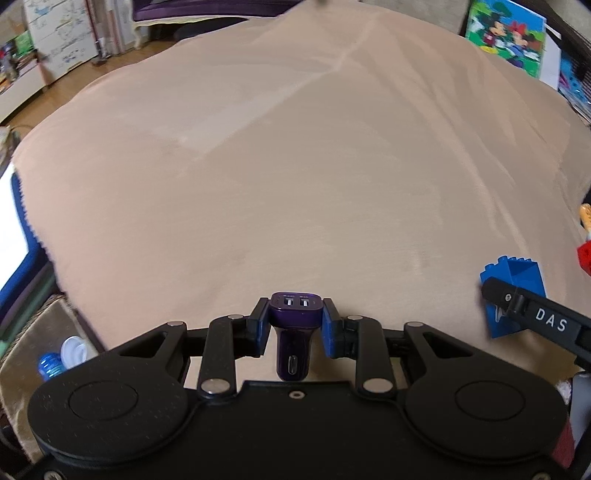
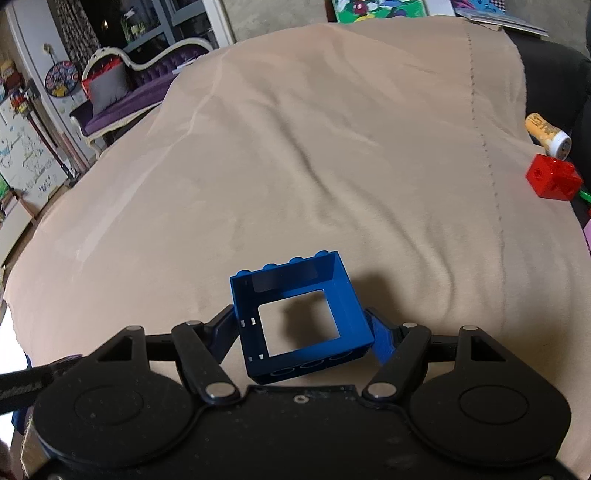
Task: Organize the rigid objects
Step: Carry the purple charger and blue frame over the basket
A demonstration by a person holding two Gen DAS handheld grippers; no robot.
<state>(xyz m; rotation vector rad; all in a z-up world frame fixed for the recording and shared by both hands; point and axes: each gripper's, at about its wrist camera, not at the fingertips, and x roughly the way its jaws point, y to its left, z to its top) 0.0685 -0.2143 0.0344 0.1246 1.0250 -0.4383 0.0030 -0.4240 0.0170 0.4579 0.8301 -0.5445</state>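
Observation:
My left gripper [image 1: 294,321] is shut on a dark purple USB car charger [image 1: 294,314], its two ports facing forward, held just above the beige blanket [image 1: 295,166]. My right gripper [image 2: 301,325] is shut on a hollow blue toy window-frame block [image 2: 301,319], held over the blanket. That block also shows at the right of the left wrist view [image 1: 513,295], with the right gripper's finger [image 1: 532,314] across it. A red block [image 2: 554,177] and an orange-and-white tube [image 2: 546,133] lie at the blanket's right edge.
The blanket covers a wide surface with soft folds. A purple sofa [image 2: 122,99] stands far left behind it. Picture books [image 1: 506,33] lie at the far right. A blue bottle [image 1: 50,363] and a white cap [image 1: 75,349] sit low at the left.

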